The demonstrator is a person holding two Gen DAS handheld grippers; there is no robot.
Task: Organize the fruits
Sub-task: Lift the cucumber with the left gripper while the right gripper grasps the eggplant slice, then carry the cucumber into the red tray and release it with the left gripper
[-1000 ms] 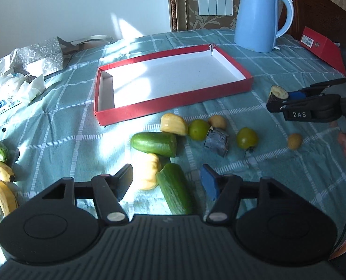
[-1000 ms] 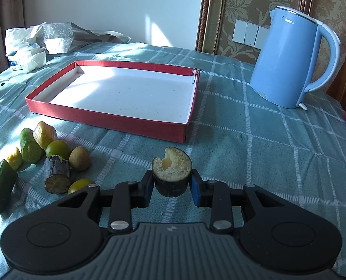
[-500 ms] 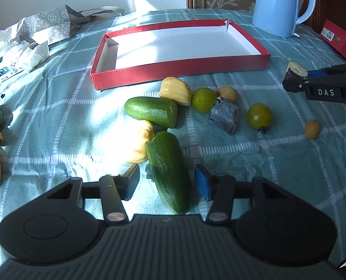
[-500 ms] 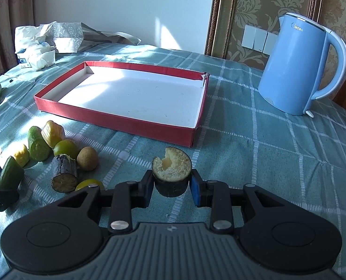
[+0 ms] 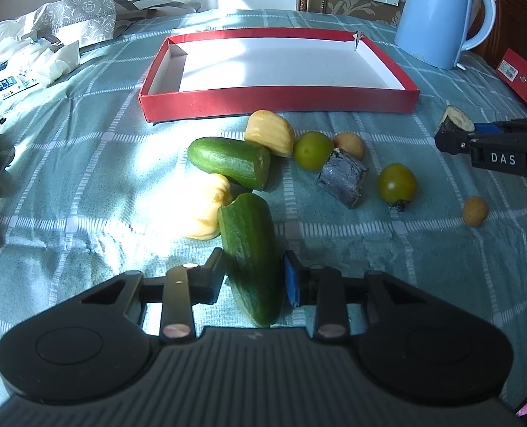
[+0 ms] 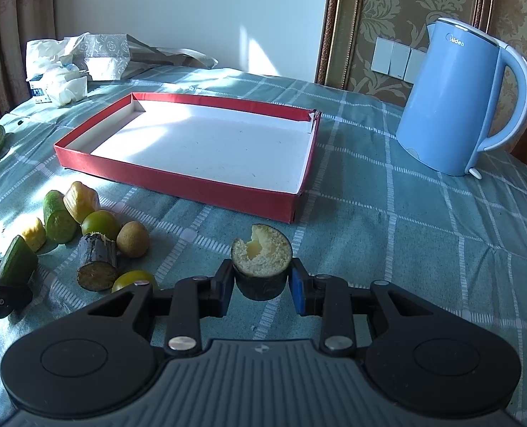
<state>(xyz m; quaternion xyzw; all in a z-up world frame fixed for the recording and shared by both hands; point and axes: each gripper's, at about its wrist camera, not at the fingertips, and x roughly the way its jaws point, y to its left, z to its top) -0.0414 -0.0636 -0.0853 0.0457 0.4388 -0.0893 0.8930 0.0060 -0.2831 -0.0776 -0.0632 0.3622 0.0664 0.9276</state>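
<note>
We have a cucumber half point(image 5: 251, 259) lying lengthwise between the fingers of the left hand-held gripper point(image 5: 252, 279), its cut end pointing away from us toward the red box point(image 5: 277, 101). The blue pad on one side touches its skin and the black finger on the other sits at or just off it, so the jaws look nearly closed around it; whether they are truly squeezing yet, we cannot tell. It still seems to rest on the surface point(image 5: 85, 163), and we judge this to be the grasp before a lift.

The right hand-held gripper point(image 6: 261, 284) is clamped on a short dark-skinned stub point(image 6: 261, 261) with pale, bitten-looking flesh turned upward, and carries it clear of the cloth, facing the box. We hold it across its round sides because that is where the pads get flat purchase.

The rest of the fruit is clustered on our side of the box: a second cucumber half point(image 5: 229, 162), two yellow ridged pieces point(image 5: 270, 133), a green round fruit point(image 5: 313, 151), another dark stub point(image 5: 341, 178), a greenish tomato point(image 5: 396, 185) and two small brownish ones. The white floor of the box shows nothing in it, so we judge the sorting barely begun. A blue kettle point(image 6: 455, 103) stands well apart on the far side, out of either path
</note>
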